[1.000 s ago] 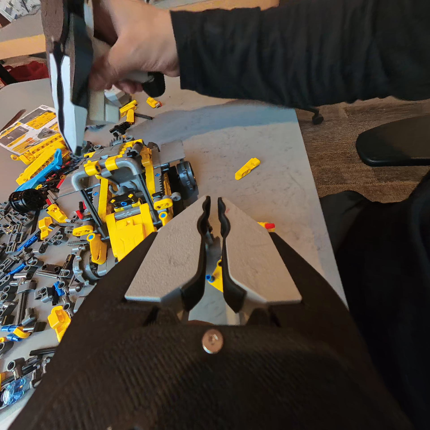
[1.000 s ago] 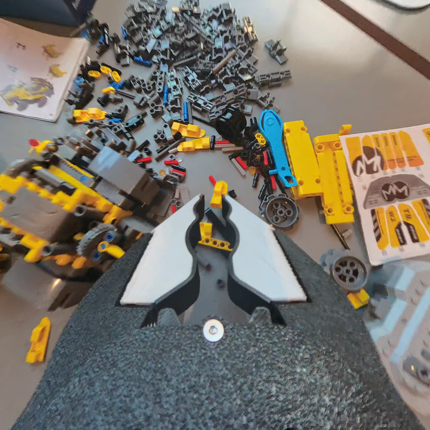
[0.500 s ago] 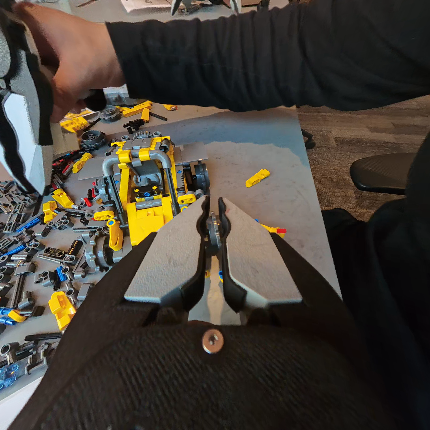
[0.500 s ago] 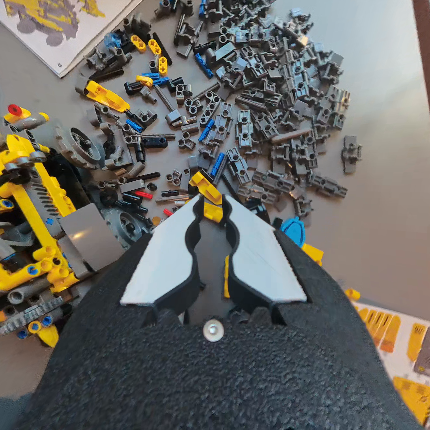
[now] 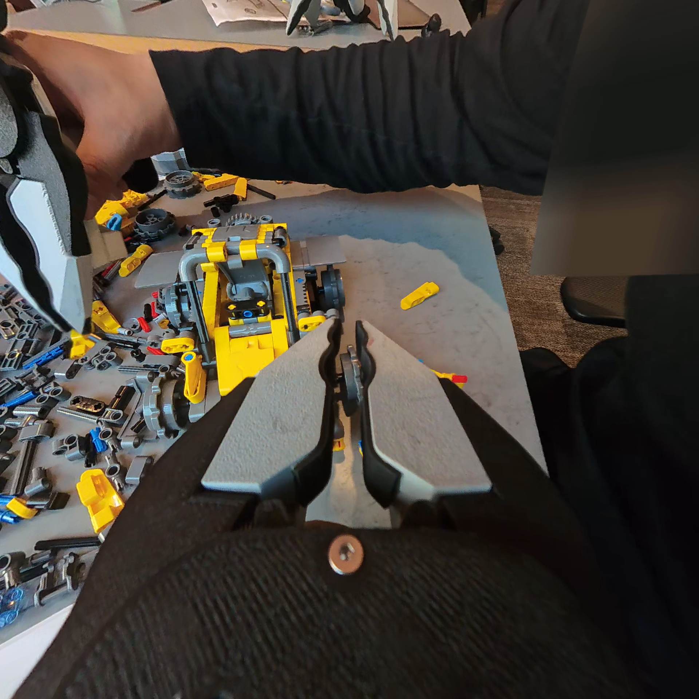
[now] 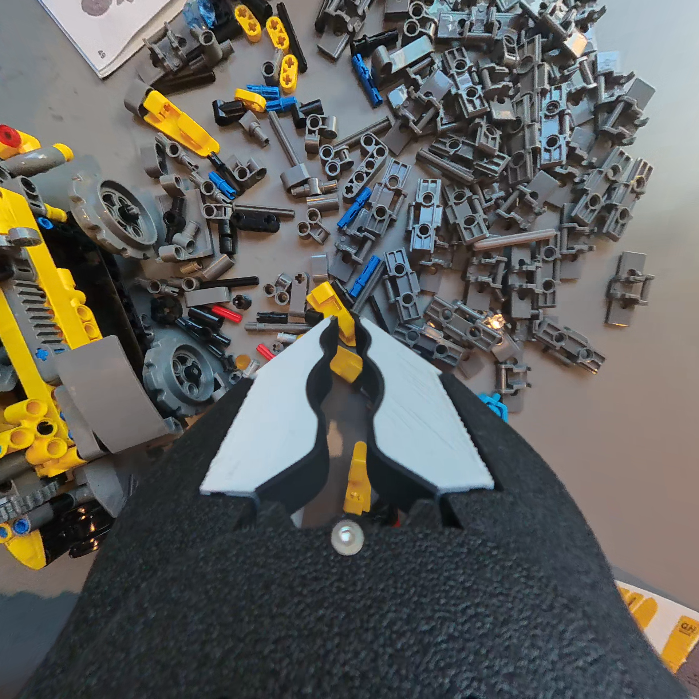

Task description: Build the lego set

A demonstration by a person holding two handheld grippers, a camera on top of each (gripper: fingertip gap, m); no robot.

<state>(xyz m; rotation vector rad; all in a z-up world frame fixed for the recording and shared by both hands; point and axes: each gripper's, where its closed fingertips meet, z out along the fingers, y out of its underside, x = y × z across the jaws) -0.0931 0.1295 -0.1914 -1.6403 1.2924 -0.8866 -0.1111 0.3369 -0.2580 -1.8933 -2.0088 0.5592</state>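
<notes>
My left gripper (image 5: 346, 326) hovers above the near right of the grey table (image 5: 435, 340). Its jaws are nearly closed on a dark grey round gear-like part (image 5: 350, 378). Just beyond it to the left stands a yellow and grey vehicle model (image 5: 242, 302). My right gripper (image 6: 345, 321) points down at the loose parts left of the model. It is shut on a small yellow piece (image 6: 345, 363), whose front end (image 6: 327, 299) pokes out past the tips. The right gripper also shows in the left wrist view (image 5: 81, 333), tips low over the parts.
A dense pile of grey links (image 6: 510, 170) lies ahead of the right gripper. Grey wheels (image 6: 121, 215) sit by the model, a booklet (image 6: 106, 26) far left, a sticker sheet (image 6: 662, 624) near right. A black sleeve (image 5: 340, 113) crosses above the table. A loose yellow piece (image 5: 420, 295) lies near the right edge. Tip to tip, the grippers are about 20 centimetres apart.
My right gripper has swung from the sticker sheet and blue tool over to the grey pile and come down lower, still holding the yellow piece. The left gripper has shifted slightly.
</notes>
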